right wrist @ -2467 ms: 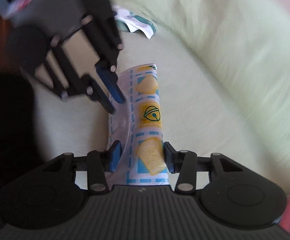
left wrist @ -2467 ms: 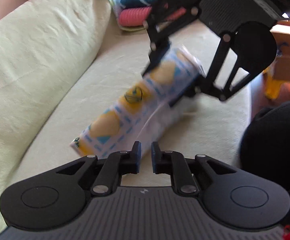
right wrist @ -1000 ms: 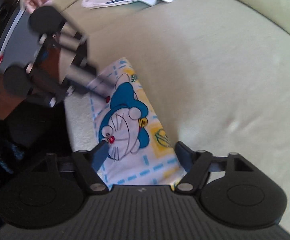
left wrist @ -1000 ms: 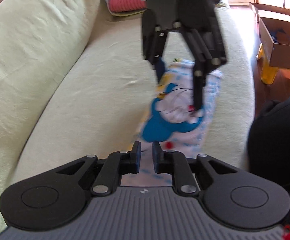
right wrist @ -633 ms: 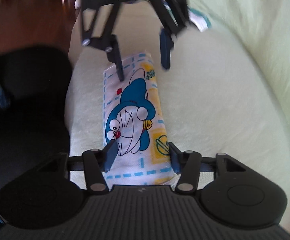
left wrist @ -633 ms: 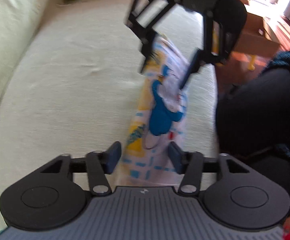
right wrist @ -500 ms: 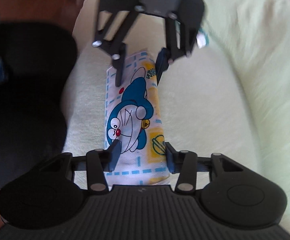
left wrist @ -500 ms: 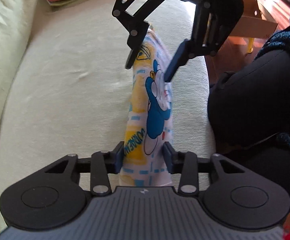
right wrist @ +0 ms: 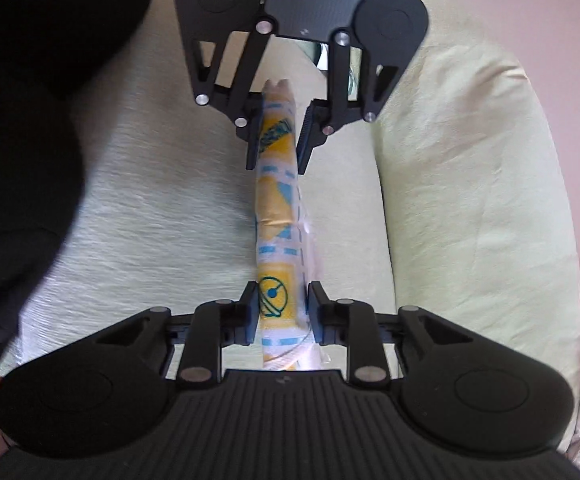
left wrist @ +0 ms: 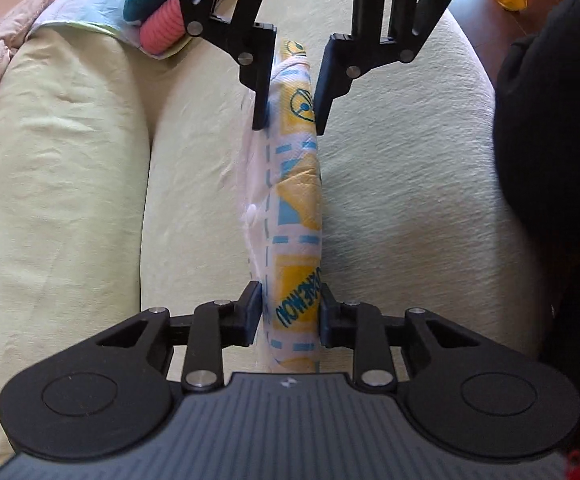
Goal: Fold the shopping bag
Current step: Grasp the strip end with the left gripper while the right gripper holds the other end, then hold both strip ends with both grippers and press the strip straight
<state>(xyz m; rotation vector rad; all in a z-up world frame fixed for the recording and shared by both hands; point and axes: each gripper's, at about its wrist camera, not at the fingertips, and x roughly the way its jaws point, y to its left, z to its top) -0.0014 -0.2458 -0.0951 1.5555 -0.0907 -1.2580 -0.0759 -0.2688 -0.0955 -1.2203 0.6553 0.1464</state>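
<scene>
On the pale yellow-green sofa seat (left wrist: 402, 184) the shopping bag (left wrist: 294, 208) is now a narrow folded strip standing on its long edge, stretched between the two grippers, with its yellow squares and blue dashed lines facing up. One second ago it lay flat on the cushion and showed the blue cartoon cat; that picture is turned out of sight now. The left gripper (left wrist: 289, 311) holds the near end in its own view: both pads press on the strip at the yellow patch with blue letters, and these jaws were almost together a second ago and have opened to take the bag's thickness. The right gripper (right wrist: 283, 307) pinches the other end, at the yellow square with the bell drawing — its jaws have just been closing, from wide apart around the flat bag to tight against the folded strip. Each gripper also appears in the other camera, the right gripper at the top of the left wrist view (left wrist: 288, 130) and the left one at the top of the right wrist view (right wrist: 276, 168), both facing each other along the strip. Beside the seat is the sofa back cushion (left wrist: 62, 184), with a pink and blue bundle of cloth (left wrist: 158, 12) at the far end. Dark clothing of the person (left wrist: 554, 152) fills the opposite edge.
</scene>
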